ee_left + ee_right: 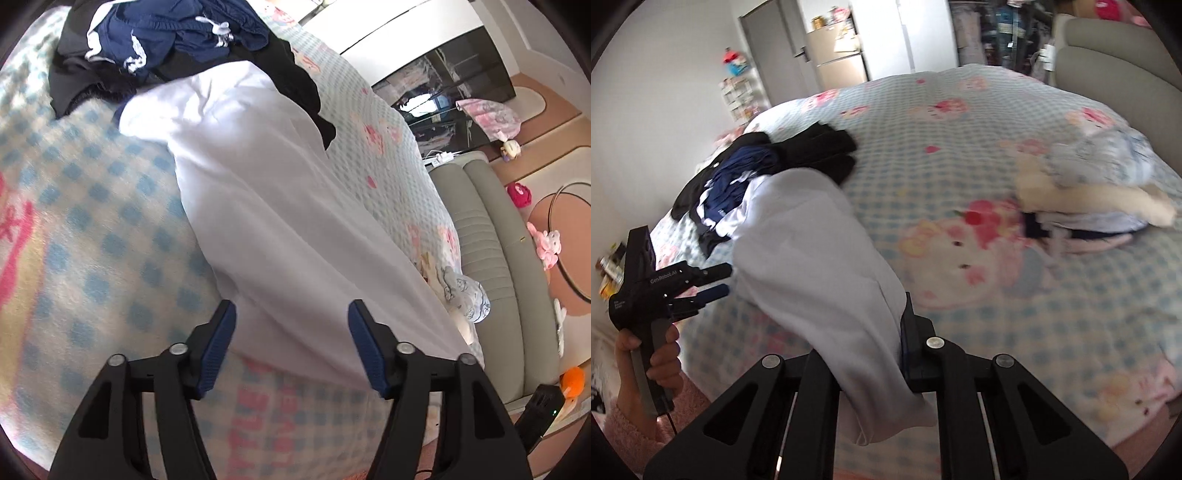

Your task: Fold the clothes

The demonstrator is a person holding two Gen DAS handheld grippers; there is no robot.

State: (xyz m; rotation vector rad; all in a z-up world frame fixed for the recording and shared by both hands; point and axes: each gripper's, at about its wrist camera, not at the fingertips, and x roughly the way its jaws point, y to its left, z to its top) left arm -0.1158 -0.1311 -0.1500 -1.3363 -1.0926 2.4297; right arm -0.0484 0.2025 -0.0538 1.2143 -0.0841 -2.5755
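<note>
Your right gripper (pixel 899 354) is clamped on one end of the white garment (pixel 816 258), which stretches back across the bed (pixel 960 147) to the dark clothes pile (pixel 757 166). Your left gripper (pixel 291 343) stands wide, the garment (pixel 258 206) beneath its fingers, ungripped.

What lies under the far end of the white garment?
The white garment overlaps a pile of black clothes and navy clothes on the checked blanket. The covered part is hidden.
</note>
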